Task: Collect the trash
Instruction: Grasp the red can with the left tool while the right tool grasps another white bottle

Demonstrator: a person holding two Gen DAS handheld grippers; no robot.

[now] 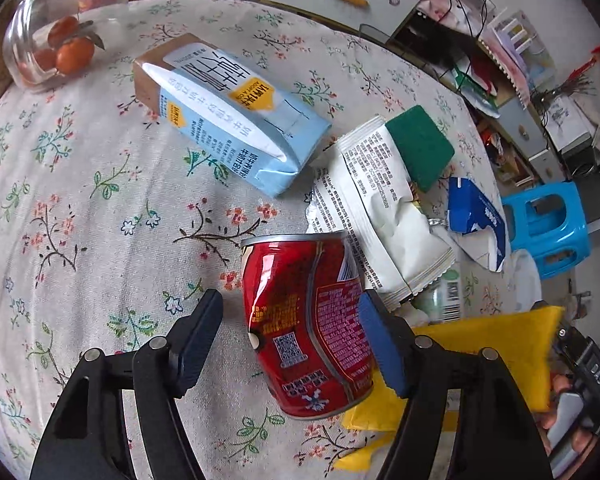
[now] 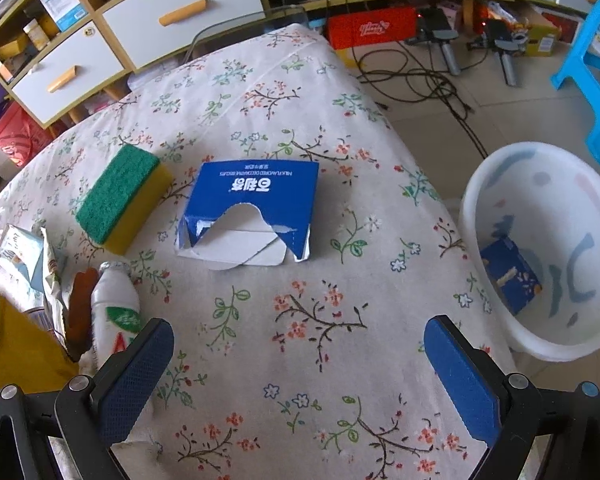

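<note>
Between the left gripper's (image 1: 290,316) parted pads a dented red can (image 1: 306,326) is seen; the right pad seems to touch it, the left stands clear. Beyond lie a wrapper (image 1: 384,216) and milk carton (image 1: 236,116). Nothing is held by the open right gripper (image 2: 300,372); a torn blue box (image 2: 252,204) lies ahead, a white bin (image 2: 540,248) beside the table (image 2: 300,320).

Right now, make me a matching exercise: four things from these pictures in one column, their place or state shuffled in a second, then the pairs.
Things:
1. red can
2. torn blue box
3. sponge
4. white bin

Places or states:
A. on the floor beside the table, a blue packet inside
B. dented, between the left gripper's fingers
C. ripped open, ahead of the right gripper
D. green side up, left of the torn box

Pairs: 1-B, 2-C, 3-D, 4-A
</note>
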